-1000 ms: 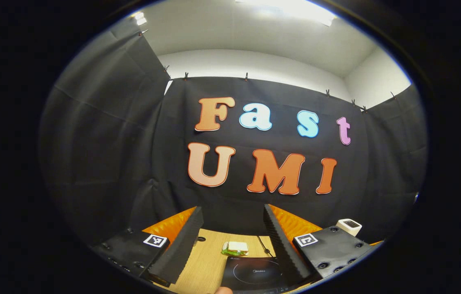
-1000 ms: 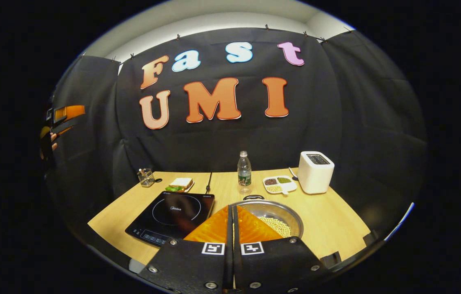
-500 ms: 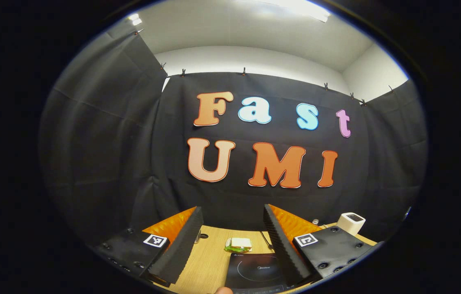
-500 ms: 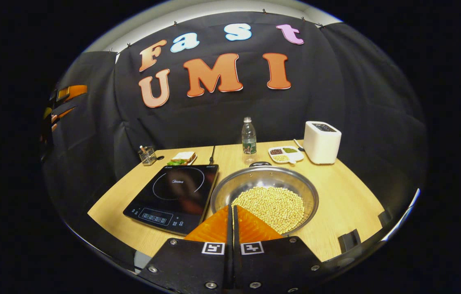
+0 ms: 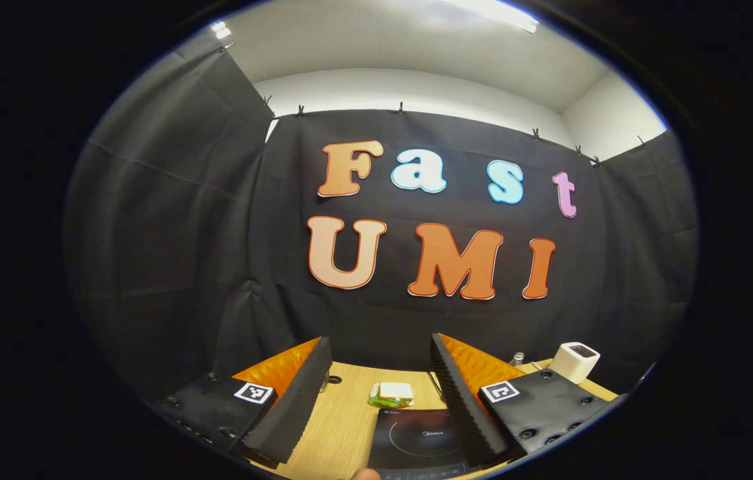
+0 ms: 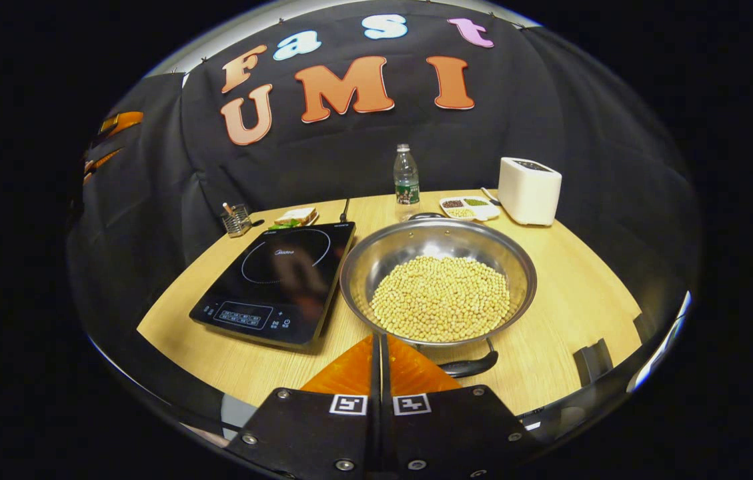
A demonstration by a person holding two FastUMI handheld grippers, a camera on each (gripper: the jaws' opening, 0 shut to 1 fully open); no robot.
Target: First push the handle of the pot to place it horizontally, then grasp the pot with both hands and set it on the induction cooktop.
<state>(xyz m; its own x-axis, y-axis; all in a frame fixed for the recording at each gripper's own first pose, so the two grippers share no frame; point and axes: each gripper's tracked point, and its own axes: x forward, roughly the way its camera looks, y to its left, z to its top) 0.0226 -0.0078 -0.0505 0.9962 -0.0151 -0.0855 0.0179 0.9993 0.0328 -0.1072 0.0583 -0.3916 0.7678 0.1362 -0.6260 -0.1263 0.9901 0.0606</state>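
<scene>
— How far along were you?

— Barely started. The pot (image 6: 438, 283) sat just right of the cooktop (image 6: 276, 280), its handles (image 6: 473, 366) near and far — unpushed. My right gripper (image 6: 377, 347) was pressed together, empty; my left gripper (image 5: 376, 380) gaped.

— Anything changed?

— I'd tipped the right gripper down toward the pot.

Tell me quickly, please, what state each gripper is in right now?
Left gripper: open, holding nothing, raised above the table.
Right gripper: shut, holding nothing, just short of the pot of soybeans.
</scene>
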